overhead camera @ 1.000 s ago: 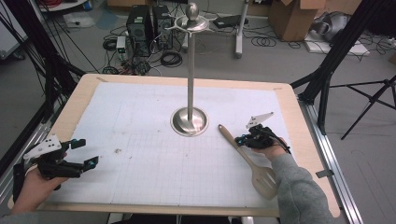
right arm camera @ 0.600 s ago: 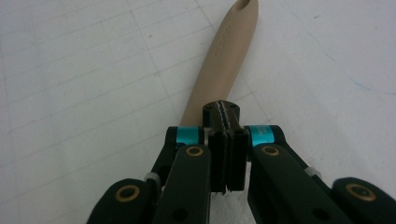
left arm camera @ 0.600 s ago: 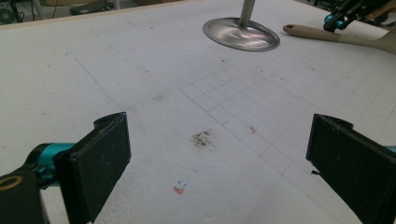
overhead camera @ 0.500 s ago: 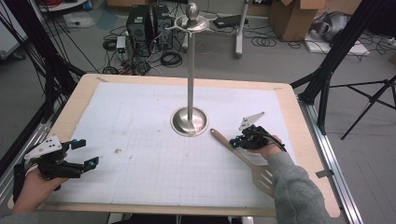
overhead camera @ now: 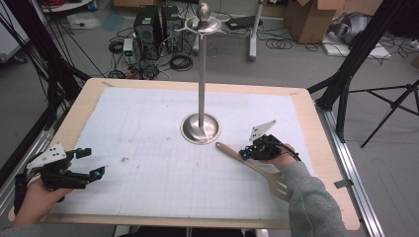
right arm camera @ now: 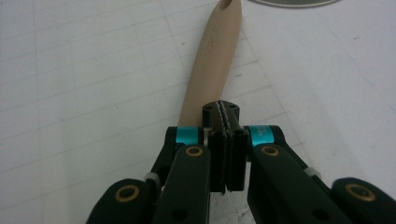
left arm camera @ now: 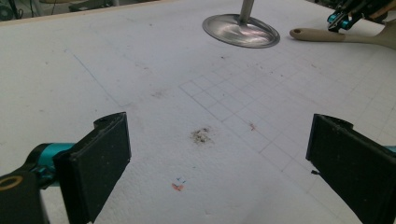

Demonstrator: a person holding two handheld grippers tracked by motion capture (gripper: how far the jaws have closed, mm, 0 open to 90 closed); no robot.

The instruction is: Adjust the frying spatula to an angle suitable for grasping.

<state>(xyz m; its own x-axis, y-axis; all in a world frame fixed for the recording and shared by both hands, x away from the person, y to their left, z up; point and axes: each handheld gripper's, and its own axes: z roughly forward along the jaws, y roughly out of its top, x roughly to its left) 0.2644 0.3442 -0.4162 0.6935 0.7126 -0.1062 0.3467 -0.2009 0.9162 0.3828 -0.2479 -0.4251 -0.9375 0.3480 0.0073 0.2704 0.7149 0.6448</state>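
A wooden slotted spatula (overhead camera: 253,166) lies flat on the white gridded mat (overhead camera: 148,148), its handle end pointing toward the round base of a tall metal stand (overhead camera: 200,129). My right gripper (overhead camera: 247,152) is shut, pad against pad, with its tips down on top of the spatula handle (right arm camera: 212,60); I see nothing between the pads of the right gripper (right arm camera: 223,109). My left gripper (overhead camera: 92,162) hovers low over the mat's front left, jaws wide open and empty. In the left gripper view, the left gripper (left arm camera: 219,158) faces the stand base (left arm camera: 240,30) and the spatula (left arm camera: 322,35).
The stand's pole rises to a hooked top with a ball (overhead camera: 203,11). A dark smudge (left arm camera: 201,135) marks the mat. The wooden table edge (overhead camera: 316,128) frames the mat. Black tripod legs (overhead camera: 346,84), cables and boxes stand on the floor beyond.
My right gripper has shifted left and toward the front, and the spatula's handle end has swung left with it while the blade stayed near the sleeve. The left gripper has not moved.
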